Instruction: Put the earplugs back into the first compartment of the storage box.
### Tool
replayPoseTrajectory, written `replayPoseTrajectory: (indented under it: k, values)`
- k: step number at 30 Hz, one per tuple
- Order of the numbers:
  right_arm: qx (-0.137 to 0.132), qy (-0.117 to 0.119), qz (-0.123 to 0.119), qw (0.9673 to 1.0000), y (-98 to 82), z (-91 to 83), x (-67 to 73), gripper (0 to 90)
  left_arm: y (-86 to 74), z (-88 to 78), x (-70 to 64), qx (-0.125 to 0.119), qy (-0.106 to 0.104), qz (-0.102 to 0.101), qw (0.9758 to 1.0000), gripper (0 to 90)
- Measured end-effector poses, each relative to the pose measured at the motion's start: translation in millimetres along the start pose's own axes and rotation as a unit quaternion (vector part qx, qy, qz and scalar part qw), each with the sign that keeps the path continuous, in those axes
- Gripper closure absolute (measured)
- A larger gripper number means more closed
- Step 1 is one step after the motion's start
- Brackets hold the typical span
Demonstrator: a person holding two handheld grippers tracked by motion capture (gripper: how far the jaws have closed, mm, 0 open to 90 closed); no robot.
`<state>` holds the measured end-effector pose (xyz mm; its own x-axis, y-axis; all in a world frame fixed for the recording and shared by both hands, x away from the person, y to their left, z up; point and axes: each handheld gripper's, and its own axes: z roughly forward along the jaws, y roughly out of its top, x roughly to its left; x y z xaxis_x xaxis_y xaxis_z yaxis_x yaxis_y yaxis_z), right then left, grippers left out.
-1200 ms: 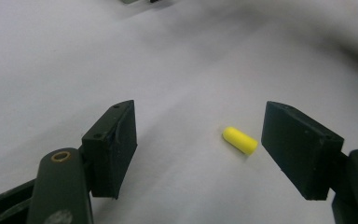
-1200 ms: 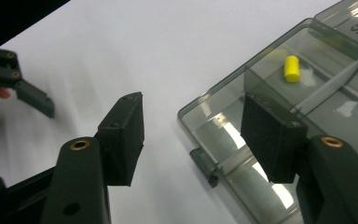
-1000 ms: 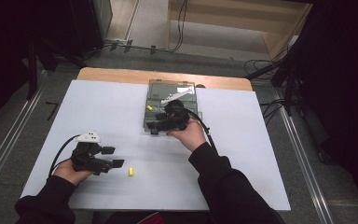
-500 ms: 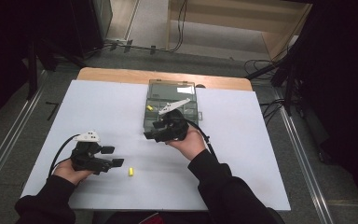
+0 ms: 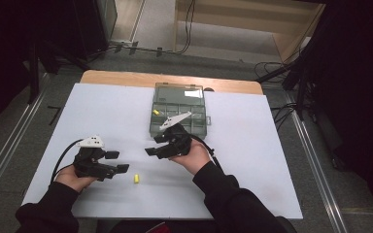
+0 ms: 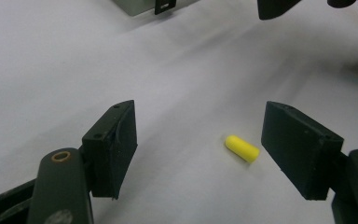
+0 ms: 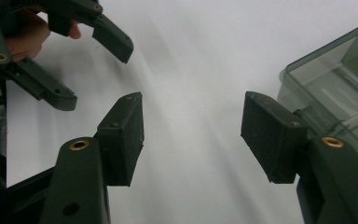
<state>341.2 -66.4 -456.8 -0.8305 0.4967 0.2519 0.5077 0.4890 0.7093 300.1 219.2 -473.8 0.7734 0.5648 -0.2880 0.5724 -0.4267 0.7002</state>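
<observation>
Left hand-held gripper: my jaws spread, yellow capsule lying between them on the desk.
Right hand-held gripper: spread, empty.
Organizer box: twelve o'clock; holds perhaps another yellow piece.

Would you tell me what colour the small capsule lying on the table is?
Yellow; the capsule shows best in the left gripper view.

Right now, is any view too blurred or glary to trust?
High view: sharp, surroundings dark, glare patch on the organizer box lid. Left gripper view: yellow capsule crisp, far background soft. Right gripper view: near jaws slightly soft, box corner readable.
</observation>
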Motion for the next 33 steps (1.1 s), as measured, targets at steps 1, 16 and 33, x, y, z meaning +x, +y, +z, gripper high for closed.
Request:
replayPoseTrajectory:
  k: [1, 16, 33]
  values:
    - [0.000, 0.002, 0.000, 1.0000, -1.1, 1.1, 1.3, 37.7, -0.1, -0.1, -0.2, 0.000, 0.001, 0.000, 1.0000, 26.9]
    - [0.020, 0.017, -0.001, 0.9997, -14.7, 20.3, 22.0, 38.7, -0.3, -0.7, 1.3, 0.003, 0.000, -0.004, 1.0000, 26.9]
    - [0.054, 0.036, -0.028, 0.9975, -27.5, 48.0, 44.4, 39.2, 0.1, -2.9, 1.3, 0.000, 0.000, -0.003, 1.0000, 26.9]
